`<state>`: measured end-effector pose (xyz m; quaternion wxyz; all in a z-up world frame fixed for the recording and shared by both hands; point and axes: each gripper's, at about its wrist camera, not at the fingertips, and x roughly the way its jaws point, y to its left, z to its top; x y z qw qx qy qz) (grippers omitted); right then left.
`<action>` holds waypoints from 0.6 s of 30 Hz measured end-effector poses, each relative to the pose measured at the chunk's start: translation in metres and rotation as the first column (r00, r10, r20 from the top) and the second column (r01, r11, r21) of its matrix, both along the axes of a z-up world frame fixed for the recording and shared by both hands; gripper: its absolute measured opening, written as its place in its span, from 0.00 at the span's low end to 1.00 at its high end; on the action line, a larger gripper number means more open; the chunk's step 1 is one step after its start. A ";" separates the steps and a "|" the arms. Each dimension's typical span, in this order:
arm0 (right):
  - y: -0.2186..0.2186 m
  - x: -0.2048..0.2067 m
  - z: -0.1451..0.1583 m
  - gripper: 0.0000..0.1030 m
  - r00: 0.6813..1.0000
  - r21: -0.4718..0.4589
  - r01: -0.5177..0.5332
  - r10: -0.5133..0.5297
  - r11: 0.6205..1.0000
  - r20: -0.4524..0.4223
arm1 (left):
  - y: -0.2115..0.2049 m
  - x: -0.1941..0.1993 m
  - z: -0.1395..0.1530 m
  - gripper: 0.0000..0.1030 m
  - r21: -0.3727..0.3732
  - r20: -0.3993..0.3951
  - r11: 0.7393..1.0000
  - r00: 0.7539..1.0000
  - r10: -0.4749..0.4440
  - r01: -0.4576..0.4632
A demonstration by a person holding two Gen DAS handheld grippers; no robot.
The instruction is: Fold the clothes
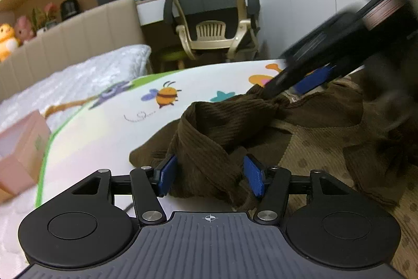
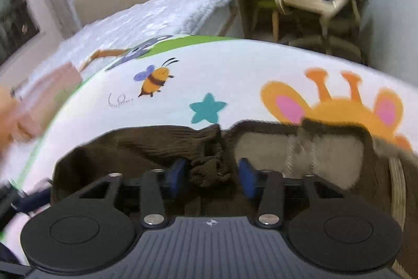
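A dark brown ribbed garment [image 1: 209,132] with a tan dotted lining [image 1: 308,156] lies bunched on a cartoon-print mat [image 1: 109,127]. My left gripper [image 1: 210,175] is open, its blue pads on either side of a brown fold that runs between them. The right gripper [image 1: 300,85] shows in the left wrist view at the upper right, at the garment's far edge. In the right wrist view the right gripper [image 2: 213,175] is open with a bunched brown edge [image 2: 209,169] between its pads; the tan lining [image 2: 326,151] lies to the right.
A pink box [image 1: 21,148] stands at the mat's left edge. A white quilted bed [image 1: 78,75] with a beige headboard lies behind. An office chair [image 1: 211,15] and a green stool stand beyond the mat. Plush toys [image 1: 10,35] sit on a shelf.
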<state>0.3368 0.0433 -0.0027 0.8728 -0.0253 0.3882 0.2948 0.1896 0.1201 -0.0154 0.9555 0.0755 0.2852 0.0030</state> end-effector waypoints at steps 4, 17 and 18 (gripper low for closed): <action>0.000 -0.020 0.026 0.18 0.987 -0.038 -0.064 0.069 0.997 0.142 | 0.008 -0.002 0.002 0.65 -0.047 0.001 0.999 1.000 -0.009 0.009; -0.135 -0.055 0.058 0.18 0.975 -0.021 0.066 -0.060 0.998 0.214 | -0.017 -0.016 0.016 0.79 -0.038 0.045 0.991 0.991 -0.126 0.128; -0.144 -0.056 0.049 0.20 0.978 -0.043 0.078 -0.068 0.996 0.198 | -0.020 -0.016 0.015 0.80 -0.033 0.037 0.989 0.989 -0.141 0.142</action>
